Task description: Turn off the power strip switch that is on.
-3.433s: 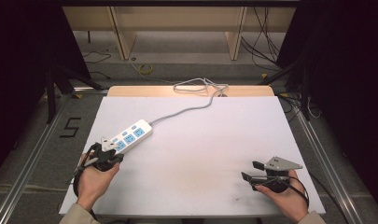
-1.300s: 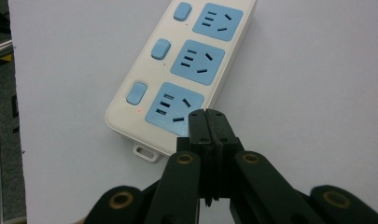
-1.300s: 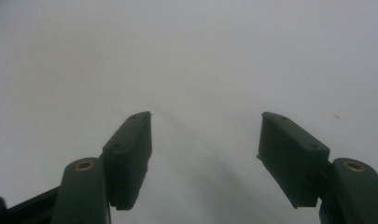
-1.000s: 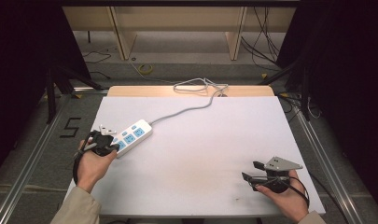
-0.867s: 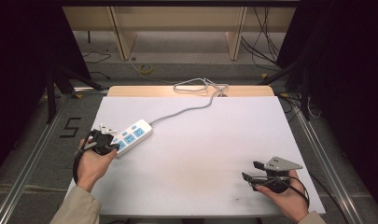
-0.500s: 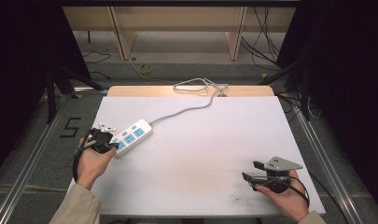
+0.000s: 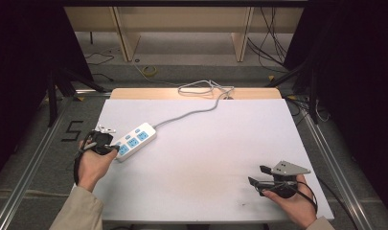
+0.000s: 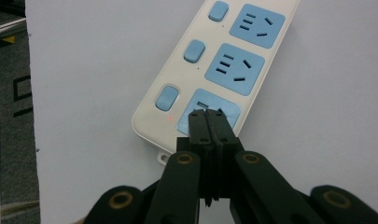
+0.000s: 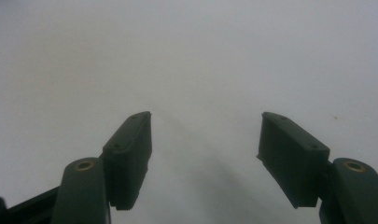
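Note:
A white power strip with three blue sockets and blue buttons lies at the left of the white table top. My left gripper is at the strip's near end. In the left gripper view its jaws are pressed together, tips over the nearest blue socket of the power strip. I cannot tell whether they touch it. A small red light glows beside the nearest button. My right gripper rests at the front right, its jaws wide apart over bare table, nothing between them.
The strip's grey cord runs to a loose coil at the table's wooden back edge. Metal rails flank the table, and a "5" mark is on the floor at left.
Since the oldest frame my left hand has moved away from the front edge, up to the strip's near end. Within the last second it barely shifts. The right hand has kept still.

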Demonstrator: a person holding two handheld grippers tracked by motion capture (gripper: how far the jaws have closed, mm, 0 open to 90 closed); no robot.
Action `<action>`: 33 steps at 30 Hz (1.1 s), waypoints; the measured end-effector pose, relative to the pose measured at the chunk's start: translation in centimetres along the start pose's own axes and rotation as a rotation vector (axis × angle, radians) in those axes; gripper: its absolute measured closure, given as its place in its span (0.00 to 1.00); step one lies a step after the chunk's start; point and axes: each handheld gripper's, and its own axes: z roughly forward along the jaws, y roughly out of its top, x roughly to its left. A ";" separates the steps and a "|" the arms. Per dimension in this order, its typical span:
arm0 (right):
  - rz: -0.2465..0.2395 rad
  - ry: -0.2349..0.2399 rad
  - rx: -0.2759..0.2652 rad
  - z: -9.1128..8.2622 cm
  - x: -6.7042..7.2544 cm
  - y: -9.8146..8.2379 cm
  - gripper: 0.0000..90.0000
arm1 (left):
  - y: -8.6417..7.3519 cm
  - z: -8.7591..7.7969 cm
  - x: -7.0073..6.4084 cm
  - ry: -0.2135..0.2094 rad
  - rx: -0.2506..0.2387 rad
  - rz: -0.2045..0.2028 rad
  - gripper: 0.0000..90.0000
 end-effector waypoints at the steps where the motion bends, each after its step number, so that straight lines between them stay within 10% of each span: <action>1: 0.000 0.000 0.000 0.0 0.0 0.0 0.40 | 0.0 0.0 0.0 0.003 0.001 0.003 1.00; 33: 0.000 0.000 0.003 0.0 0.0 0.0 0.39 | 0.5 0.7 1.1 0.009 0.010 -0.026 1.00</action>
